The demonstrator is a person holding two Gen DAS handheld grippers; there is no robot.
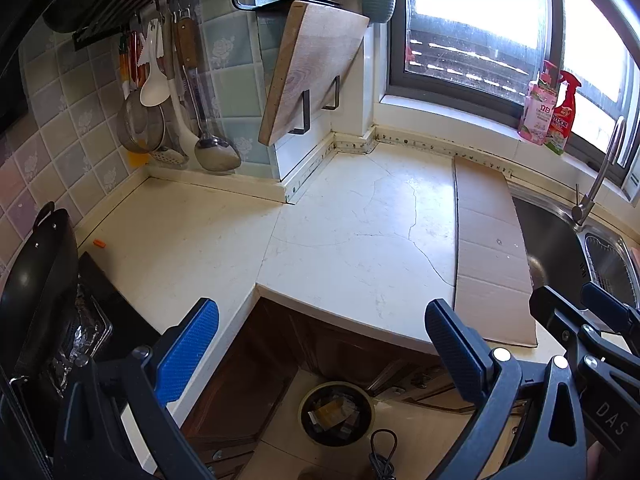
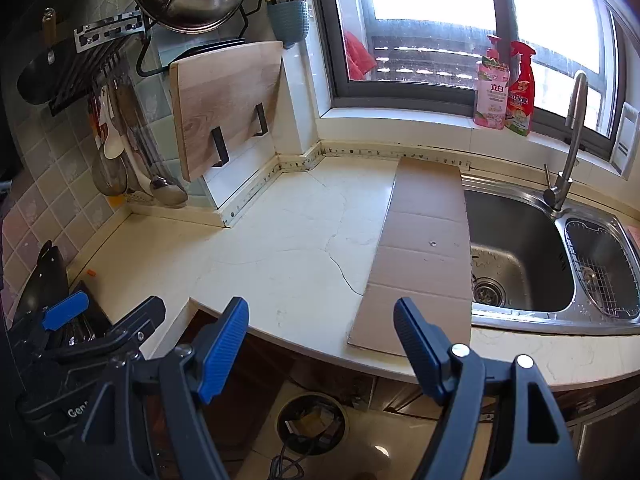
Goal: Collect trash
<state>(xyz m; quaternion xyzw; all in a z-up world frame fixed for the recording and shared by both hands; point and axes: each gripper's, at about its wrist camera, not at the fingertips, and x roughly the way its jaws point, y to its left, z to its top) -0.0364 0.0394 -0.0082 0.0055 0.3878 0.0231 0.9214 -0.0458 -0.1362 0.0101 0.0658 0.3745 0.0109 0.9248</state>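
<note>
Both grippers are hanging wide open and empty: the left gripper (image 1: 320, 344) and the right gripper (image 2: 322, 340) are hovering over the round dark trash bin (image 1: 336, 414) on the floor. Beyond, the flat brown creased cardboard strip (image 2: 424, 248) is lying on the cream cracked stone countertop (image 2: 280, 264), touching the steel sink (image 2: 520, 256). It is looking light, stiff, bendable along its creases; its overhanging near edge is probably offering the best pinch. Farther left, a tiny orange scrap (image 1: 99, 243) is sitting, likely fiddly to pinch.
</note>
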